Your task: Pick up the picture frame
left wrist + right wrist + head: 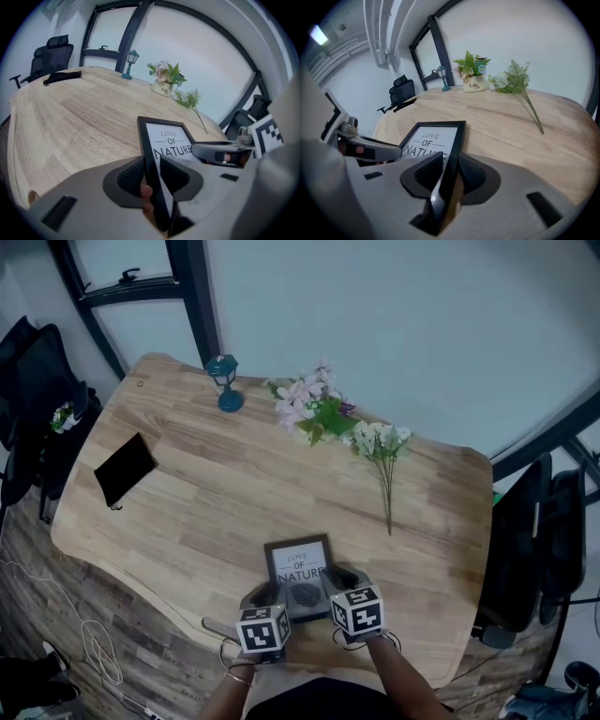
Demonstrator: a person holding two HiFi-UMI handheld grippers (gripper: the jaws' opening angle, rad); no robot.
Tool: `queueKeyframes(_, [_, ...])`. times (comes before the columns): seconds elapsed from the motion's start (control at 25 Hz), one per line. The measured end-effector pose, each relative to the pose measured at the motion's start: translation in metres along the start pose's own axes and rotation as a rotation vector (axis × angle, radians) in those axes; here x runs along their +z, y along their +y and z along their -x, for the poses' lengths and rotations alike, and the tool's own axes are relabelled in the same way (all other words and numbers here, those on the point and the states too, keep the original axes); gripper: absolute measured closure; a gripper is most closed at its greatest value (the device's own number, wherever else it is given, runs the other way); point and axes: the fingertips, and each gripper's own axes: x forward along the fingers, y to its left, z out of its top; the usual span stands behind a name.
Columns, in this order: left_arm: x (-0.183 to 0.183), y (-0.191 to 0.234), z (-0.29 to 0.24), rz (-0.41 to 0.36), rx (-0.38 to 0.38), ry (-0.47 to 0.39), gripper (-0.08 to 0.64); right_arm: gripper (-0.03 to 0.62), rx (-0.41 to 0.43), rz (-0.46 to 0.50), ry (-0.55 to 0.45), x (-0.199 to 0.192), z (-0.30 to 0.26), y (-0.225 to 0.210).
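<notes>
The black picture frame (298, 557) with a "LOVE OF NATURE" print lies at the near edge of the wooden table (187, 512). My left gripper (265, 598) sits at its left side and my right gripper (339, 581) at its right side. In the left gripper view the frame's left edge (149, 154) stands between the ribbed pads of the left gripper (151, 176), which press on it. In the right gripper view the frame's right edge (457, 140) is clamped the same way by the right gripper (450, 171). The frame's near end is hidden under the grippers.
A small teal lantern (225, 382), a pot of pink flowers (314, 409) and a loose white-flowered sprig (382, 456) lie at the table's far side. A black pouch (125, 468) rests at the left. Office chairs stand to the left (28, 399) and right (534, 540).
</notes>
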Motion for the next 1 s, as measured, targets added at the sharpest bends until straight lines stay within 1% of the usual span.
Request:
queueKeyframes(0.36, [0.004, 0.003, 0.005, 0.036, 0.037, -0.005, 0.485, 0.502, 0.003, -0.015, -0.017, 0.003, 0.003, -0.001])
queueKeyframes(1.0, [0.024, -0.01, 0.048, 0.013, 0.055, -0.108, 0.494, 0.515, 0.007, 0.036, -0.134, 0.034, 0.04, 0.013])
